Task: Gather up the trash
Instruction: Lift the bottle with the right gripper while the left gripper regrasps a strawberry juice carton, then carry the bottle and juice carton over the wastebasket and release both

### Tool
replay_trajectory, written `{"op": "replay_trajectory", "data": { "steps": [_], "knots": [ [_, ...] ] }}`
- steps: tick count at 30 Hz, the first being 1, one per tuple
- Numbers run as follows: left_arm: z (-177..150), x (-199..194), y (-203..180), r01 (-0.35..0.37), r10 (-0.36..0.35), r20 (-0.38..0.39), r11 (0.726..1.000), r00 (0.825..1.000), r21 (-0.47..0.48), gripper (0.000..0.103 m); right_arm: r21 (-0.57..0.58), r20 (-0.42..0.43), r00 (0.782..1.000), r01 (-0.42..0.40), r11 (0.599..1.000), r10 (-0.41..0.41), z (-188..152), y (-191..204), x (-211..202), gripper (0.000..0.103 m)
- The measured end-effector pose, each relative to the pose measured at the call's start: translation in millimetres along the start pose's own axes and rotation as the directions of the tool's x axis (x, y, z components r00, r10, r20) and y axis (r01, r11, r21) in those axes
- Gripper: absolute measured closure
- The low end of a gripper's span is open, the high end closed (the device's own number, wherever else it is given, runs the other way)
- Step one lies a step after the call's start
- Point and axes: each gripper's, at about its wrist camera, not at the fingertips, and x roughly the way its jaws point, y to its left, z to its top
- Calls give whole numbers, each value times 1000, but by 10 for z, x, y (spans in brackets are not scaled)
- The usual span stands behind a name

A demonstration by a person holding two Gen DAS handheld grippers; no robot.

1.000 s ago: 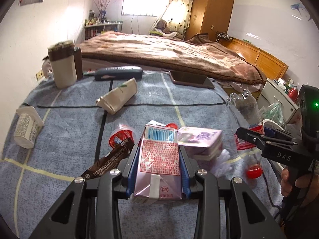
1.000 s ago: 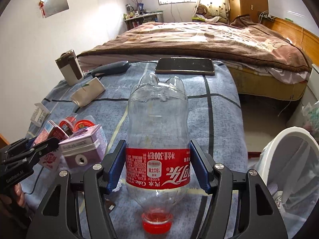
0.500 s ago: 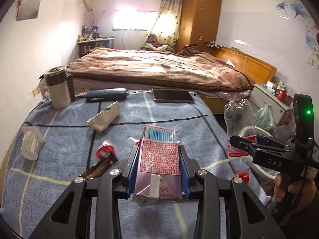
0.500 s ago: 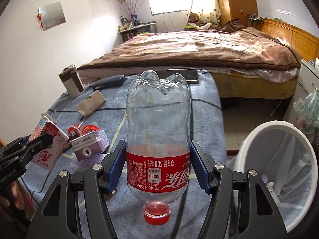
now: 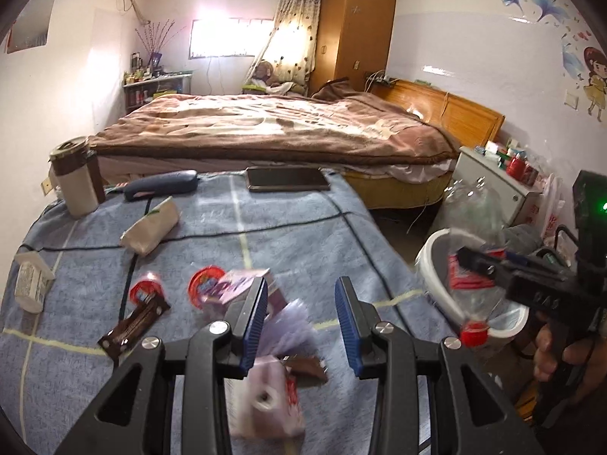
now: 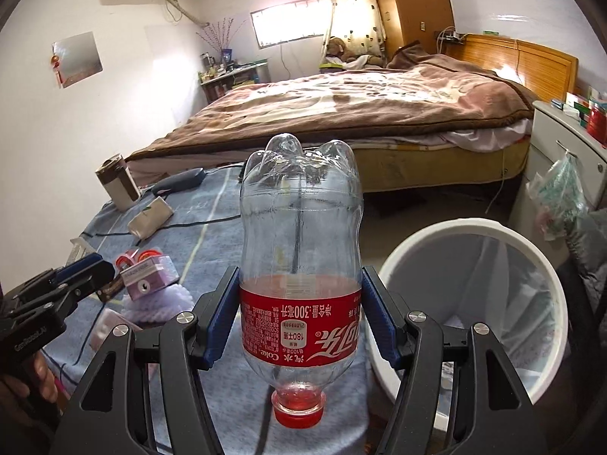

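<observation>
The right tongs (image 6: 299, 326) clamp an upside-down cola bottle (image 6: 299, 265), pink dregs in its neck, with the white bin (image 6: 470, 299) at three o'clock, while the left tongs (image 5: 301, 301) gape empty above a blurred pink carton (image 5: 271, 398) on the counter (image 5: 296, 223).

1. The left wrist view looks forward and downward along its tool (image 5: 299, 322), close over the surface (image 5: 303, 235), facing the bed (image 5: 273, 125).
2. The right wrist view looks likewise, close above the bin (image 6: 466, 227).
3. Both share surface, bed and bin.
</observation>
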Motion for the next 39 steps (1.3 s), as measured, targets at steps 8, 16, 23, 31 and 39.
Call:
{"op": "replay_trajectory", "data": {
  "steps": [8, 16, 23, 31, 39],
  "knots": [
    [-267, -33, 173, -155, 154, -35, 988, 987, -13, 36, -8, -9, 999, -34, 999, 34, -62, 50, 32, 39],
    [-466, -11, 500, -178, 169, -103, 981, 980, -83, 26, -30, -20, 998, -65, 997, 65, -120, 109, 7, 39],
    [-662, 119, 535, -145, 128, -181, 986, 975, -84, 20, -37, -24, 997, -78, 996, 77, -144, 124, -20, 39],
    [-764, 310, 521, -184, 159, -235, 979, 959, -92, 20, -35, -31, 997, -77, 996, 76, -164, 131, -16, 39],
    [-681, 172, 451, -154, 135, -179, 984, 975, -93, 25, -34, -33, 996, -78, 996, 77, -164, 133, -18, 39]
  ]
}}
